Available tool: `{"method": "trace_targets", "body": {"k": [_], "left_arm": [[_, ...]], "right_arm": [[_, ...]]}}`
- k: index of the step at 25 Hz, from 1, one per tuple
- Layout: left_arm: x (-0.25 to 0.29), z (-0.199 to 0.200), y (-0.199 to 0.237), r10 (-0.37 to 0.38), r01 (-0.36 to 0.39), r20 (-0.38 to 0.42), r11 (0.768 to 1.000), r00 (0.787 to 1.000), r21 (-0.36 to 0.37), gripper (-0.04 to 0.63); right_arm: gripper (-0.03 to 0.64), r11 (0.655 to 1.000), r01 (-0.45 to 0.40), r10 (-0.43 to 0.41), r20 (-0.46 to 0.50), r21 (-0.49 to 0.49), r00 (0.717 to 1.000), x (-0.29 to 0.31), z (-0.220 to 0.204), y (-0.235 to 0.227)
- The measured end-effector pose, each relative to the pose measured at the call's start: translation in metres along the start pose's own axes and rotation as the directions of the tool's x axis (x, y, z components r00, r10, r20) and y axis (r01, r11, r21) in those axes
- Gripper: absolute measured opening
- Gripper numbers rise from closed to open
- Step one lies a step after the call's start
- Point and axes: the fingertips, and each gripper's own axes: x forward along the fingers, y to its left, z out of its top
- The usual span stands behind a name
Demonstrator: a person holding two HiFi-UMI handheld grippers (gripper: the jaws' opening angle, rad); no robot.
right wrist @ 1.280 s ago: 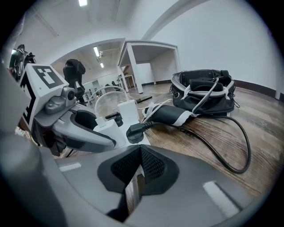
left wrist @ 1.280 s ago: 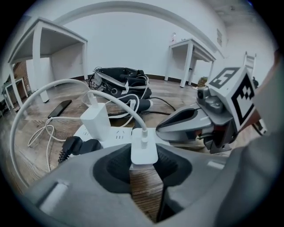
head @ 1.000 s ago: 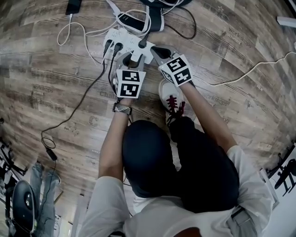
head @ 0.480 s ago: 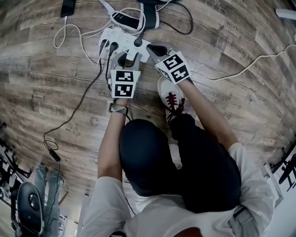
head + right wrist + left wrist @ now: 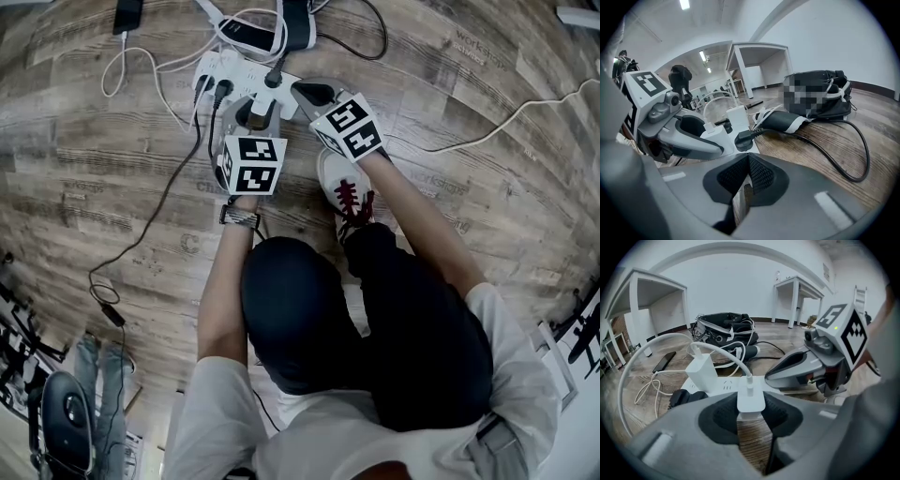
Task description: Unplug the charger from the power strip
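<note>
A small white charger (image 5: 751,399) with a white cable stands at the near end of the white power strip (image 5: 225,70). My left gripper (image 5: 751,411) is shut on it, pads pressing both sides. I cannot tell whether its prongs sit in the socket. The right gripper view shows the same charger (image 5: 710,132) inside the left jaws, beside a black plug (image 5: 743,139). My right gripper (image 5: 305,94) is shut, and its tip rests at the strip's right end (image 5: 751,149). A taller white charger (image 5: 702,372) and black plugs (image 5: 217,92) sit in the strip further along.
A phone (image 5: 127,14) lies on the wooden floor at the far left on a white cable. A black bag (image 5: 724,324) sits behind the strip. The person's shoe (image 5: 345,192) is just behind the right gripper. A black cable (image 5: 159,202) and a white cable (image 5: 506,117) trail across the floor.
The left gripper has rolled slightly while keeping hold of the charger. Both grippers stay at the strip. The head view has shifted, so the scene sits higher in the picture.
</note>
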Motion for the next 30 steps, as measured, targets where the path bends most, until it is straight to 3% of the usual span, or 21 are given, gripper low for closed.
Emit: {"method": "trace_targets", "body": {"k": [8,14,21,27,30], "left_arm": [[-0.0027,-0.0014,0.0059,-0.035,0.039,0.034,0.988,0.999,-0.147,0.14],[-0.0032,0.0018,0.0001,-0.017,0.017,0.017,1.0,1.0,0.004,0.138],[-0.0035,0.0006,0.003,-0.025,0.026,0.023,0.999,0.999,-0.037,0.139],[-0.0034,0.0008,0.0001,-0.027,0.026,0.013,0.999,1.0,0.022,0.14],[-0.0034,0.0004,0.0015,-0.037,0.037,0.023,0.999,0.999,-0.015,0.14]], "right_arm": [[0.002,1.0,-0.004,0.004,0.002,0.005,1.0,-0.0003,0.0008,0.0],[0.002,1.0,-0.005,0.005,0.003,0.003,1.0,-0.0008,0.0,0.0002],[0.002,1.0,-0.014,0.014,0.004,0.003,1.0,0.0,-0.0008,0.0009],[0.002,1.0,-0.023,0.023,0.014,0.01,1.0,-0.0002,-0.0003,0.0009],[0.002,1.0,-0.027,0.027,0.015,0.01,1.0,-0.0004,-0.0008,0.0014]]}}
